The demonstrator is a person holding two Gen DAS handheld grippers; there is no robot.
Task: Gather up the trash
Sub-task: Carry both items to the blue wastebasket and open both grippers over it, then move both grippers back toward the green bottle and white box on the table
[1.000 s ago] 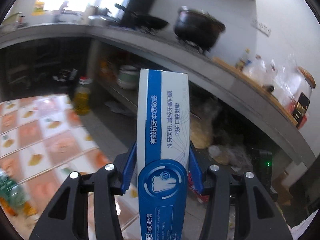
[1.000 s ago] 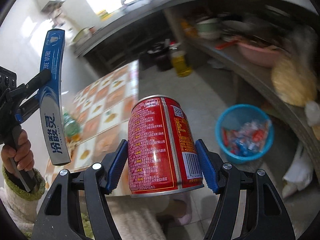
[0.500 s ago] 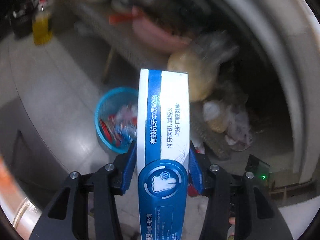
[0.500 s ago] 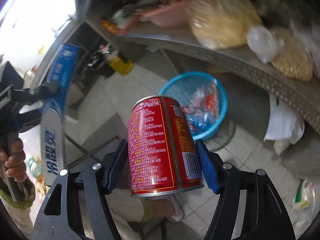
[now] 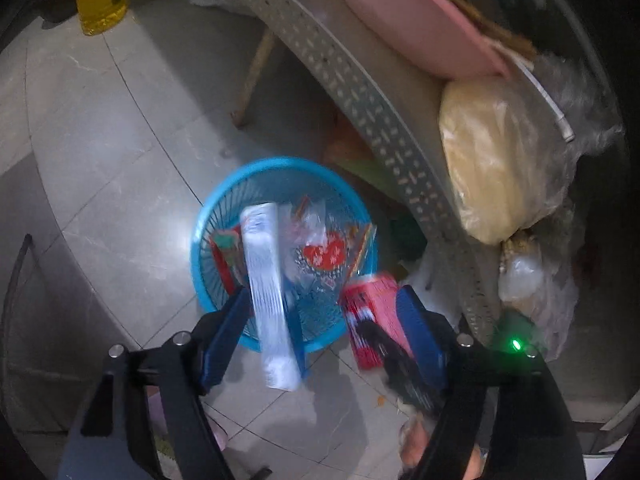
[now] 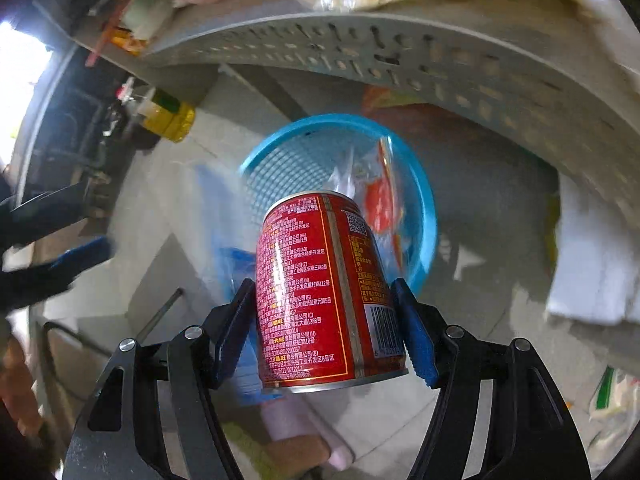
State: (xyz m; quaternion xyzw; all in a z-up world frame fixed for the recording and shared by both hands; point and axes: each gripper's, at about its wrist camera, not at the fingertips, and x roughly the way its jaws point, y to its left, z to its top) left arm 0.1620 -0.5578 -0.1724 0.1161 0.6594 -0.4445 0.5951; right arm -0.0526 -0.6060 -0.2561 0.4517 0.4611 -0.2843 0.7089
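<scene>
Both hands have swung down from the counter toward the floor. From the left wrist, the left hand-held gripper (image 5: pixel 324 336) has its jaws opening, and the blurred toothpaste box (image 5: pixel 269 292) slips free beside its left finger, over the blue trash basket (image 5: pixel 208 216) of wrappers. From the right wrist, the right hand-held gripper (image 6: pixel 324 328) clamps the red can (image 6: pixel 320 292) above that basket (image 6: pixel 424 200), under the perforated shelf (image 6: pixel 400 52).

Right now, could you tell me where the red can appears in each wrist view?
Left wrist view: the red can is lower right of centre, beside the right gripper's blue pad.
Right wrist view: it fills the centre, clamped in the right gripper.
Shared landmark: the blue basket just beyond it.
</scene>
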